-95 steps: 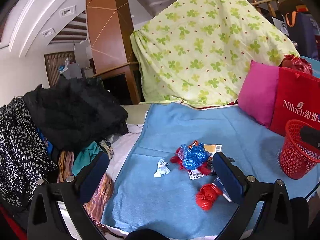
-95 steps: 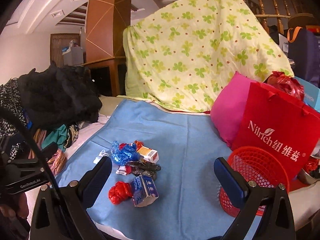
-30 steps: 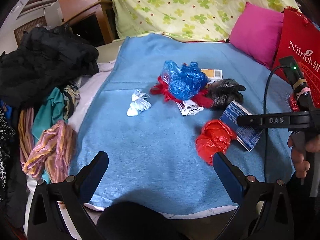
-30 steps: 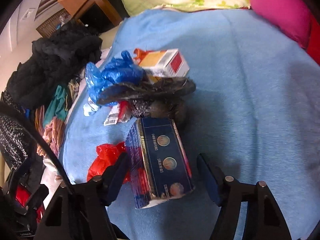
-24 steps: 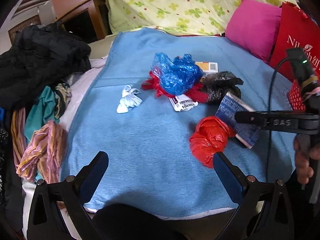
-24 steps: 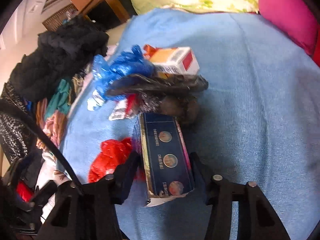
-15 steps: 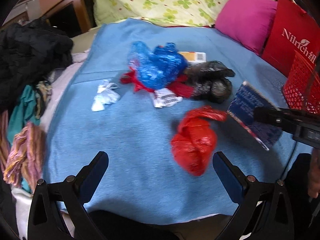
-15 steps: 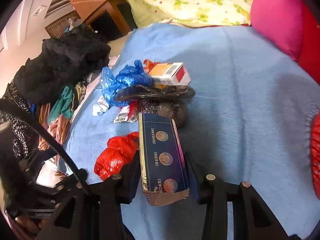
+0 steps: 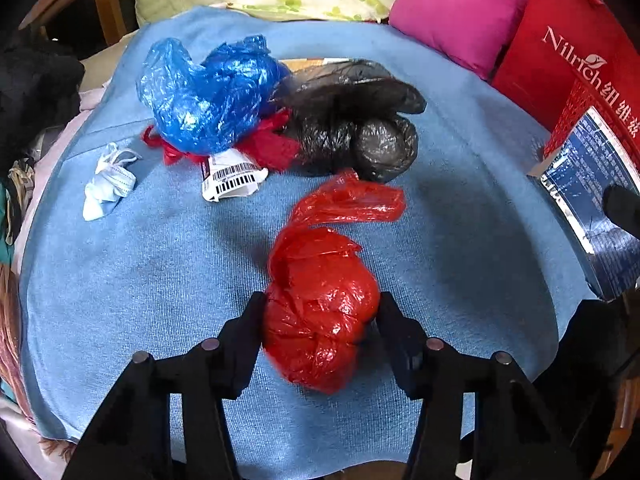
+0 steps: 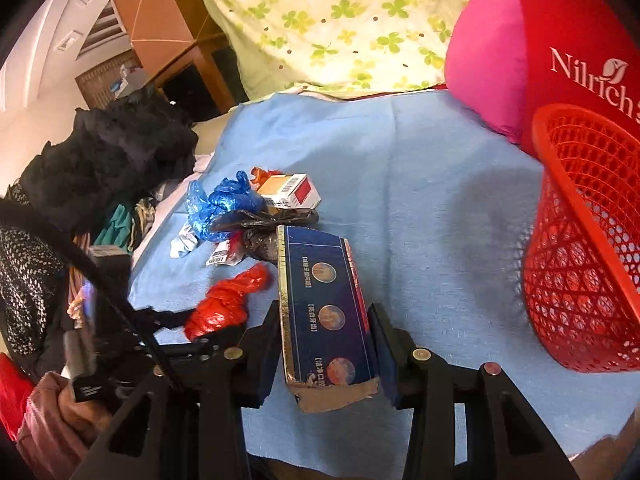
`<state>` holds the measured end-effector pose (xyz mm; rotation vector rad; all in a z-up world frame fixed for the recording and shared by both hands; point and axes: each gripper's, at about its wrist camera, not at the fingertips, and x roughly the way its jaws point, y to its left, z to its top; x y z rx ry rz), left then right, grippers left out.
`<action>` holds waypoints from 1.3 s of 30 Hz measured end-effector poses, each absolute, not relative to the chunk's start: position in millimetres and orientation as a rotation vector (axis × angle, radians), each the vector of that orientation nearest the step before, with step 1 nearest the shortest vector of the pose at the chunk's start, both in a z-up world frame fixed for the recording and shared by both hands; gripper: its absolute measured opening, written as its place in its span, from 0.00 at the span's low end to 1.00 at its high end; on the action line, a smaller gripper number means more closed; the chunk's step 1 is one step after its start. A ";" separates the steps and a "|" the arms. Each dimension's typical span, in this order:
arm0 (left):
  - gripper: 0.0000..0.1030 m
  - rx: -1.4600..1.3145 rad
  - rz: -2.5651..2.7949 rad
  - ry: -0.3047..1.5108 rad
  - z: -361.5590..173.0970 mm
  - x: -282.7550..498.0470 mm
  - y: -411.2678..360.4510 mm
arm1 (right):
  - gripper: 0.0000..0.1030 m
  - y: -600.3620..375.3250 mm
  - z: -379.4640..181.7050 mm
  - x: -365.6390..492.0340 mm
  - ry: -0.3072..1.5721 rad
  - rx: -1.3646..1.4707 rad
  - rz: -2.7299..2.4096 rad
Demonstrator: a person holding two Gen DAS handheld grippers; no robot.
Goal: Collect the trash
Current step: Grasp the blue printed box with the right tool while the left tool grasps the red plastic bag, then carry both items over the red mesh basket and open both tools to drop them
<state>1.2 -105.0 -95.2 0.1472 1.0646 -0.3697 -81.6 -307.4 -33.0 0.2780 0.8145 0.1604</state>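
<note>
Lifted, dark blue box (image 10: 328,312) points lengthwise from right gripper (image 10: 326,344).

Both wrist views overlook blue blanket (image 9: 160,280) closely.

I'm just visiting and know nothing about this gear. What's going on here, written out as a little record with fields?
Surface: blue blanket
Left gripper: closed around a red plastic bag
Right gripper: gripping a dark blue box
Bin: red mesh basket, at the right, beside a red shopping bag
Trash left on blanket: blue plastic bag, black plastic bag, barcode wrapper, white mask, orange-and-red carton
</note>
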 end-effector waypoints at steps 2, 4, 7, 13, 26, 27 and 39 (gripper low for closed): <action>0.51 0.141 -0.381 1.056 -93.0 -1.6 -105.0 | 0.43 -307.2 -30.7 -84.0 0.809 0.279 0.163; 0.50 0.131 -0.380 1.050 -89.5 -4.8 -103.9 | 0.43 -305.7 -28.5 -87.0 0.802 0.269 0.167; 0.49 0.137 -0.377 1.032 -78.6 -10.3 -103.5 | 0.43 -303.1 -20.8 -92.5 0.780 0.263 0.178; 0.49 0.151 -0.401 0.959 -37.3 -29.9 -113.3 | 0.43 -304.0 4.1 -108.0 0.704 0.260 0.186; 0.49 0.167 -0.550 0.774 49.0 -71.7 -157.5 | 0.43 -340.6 72.8 -168.8 0.484 0.298 0.126; 0.49 0.169 -0.561 0.765 54.1 -74.6 -161.0 | 0.43 -343.9 76.0 -172.5 0.472 0.300 0.117; 0.50 0.219 -0.775 0.652 113.1 -73.4 -264.3 | 0.45 -444.0 93.0 -222.9 0.318 0.410 -0.123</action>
